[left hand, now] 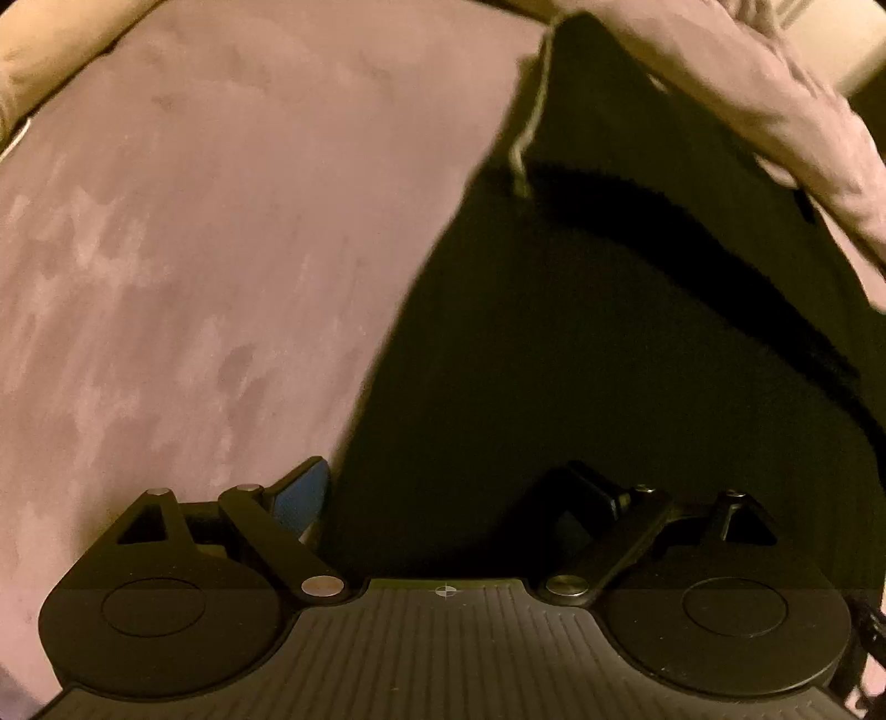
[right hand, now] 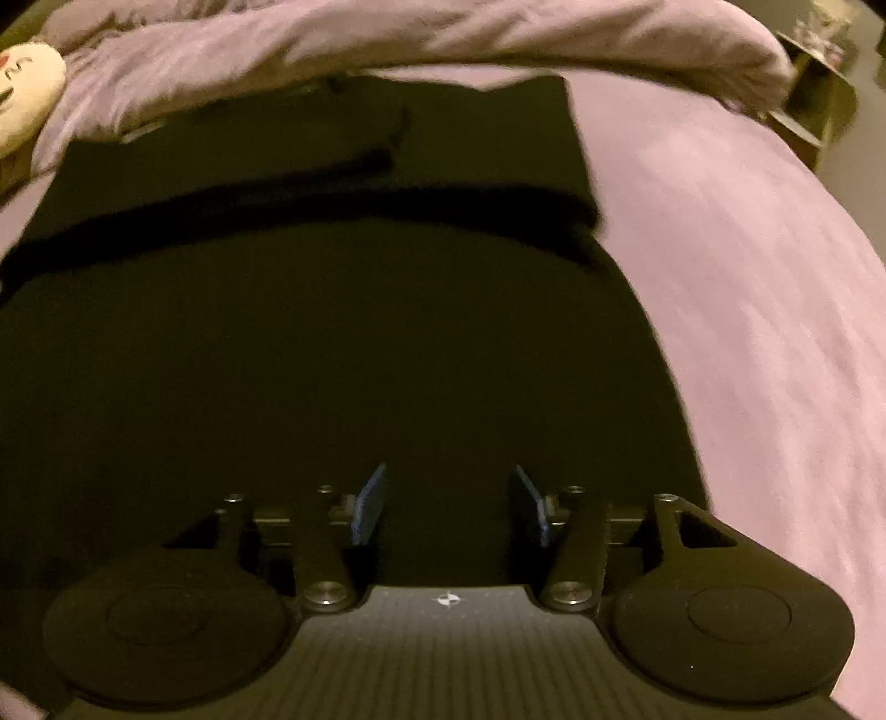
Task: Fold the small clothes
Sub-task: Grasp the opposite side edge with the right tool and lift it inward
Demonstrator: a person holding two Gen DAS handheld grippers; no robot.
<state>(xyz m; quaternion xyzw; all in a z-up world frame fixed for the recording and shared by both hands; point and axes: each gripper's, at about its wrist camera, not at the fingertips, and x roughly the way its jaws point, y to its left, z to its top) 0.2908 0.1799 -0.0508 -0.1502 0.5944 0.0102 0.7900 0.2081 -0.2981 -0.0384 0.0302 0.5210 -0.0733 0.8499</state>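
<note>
Black knit garment [right hand: 332,310] spread flat on mauve suede-like bed cover [left hand: 194,249], far end near rumpled pale duvet [right hand: 387,39] at bed's far edge. Apparently one fold laid across, dark ridge visible; more folds likely left. Left gripper [left hand: 443,498] low over garment's left edge, spread wide, empty. Right gripper [right hand: 447,504] low above cloth's near part, parted moderately, holding nothing.

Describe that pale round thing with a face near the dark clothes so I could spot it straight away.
Start at the pink bedspread that fills the right wrist view, then follow the dark garment up to the rumpled pink blanket behind it. At that blanket's far left end, by the picture's edge, sits the cream plush toy. It alone is round and pale, with a face in dark and red marks.
</note>
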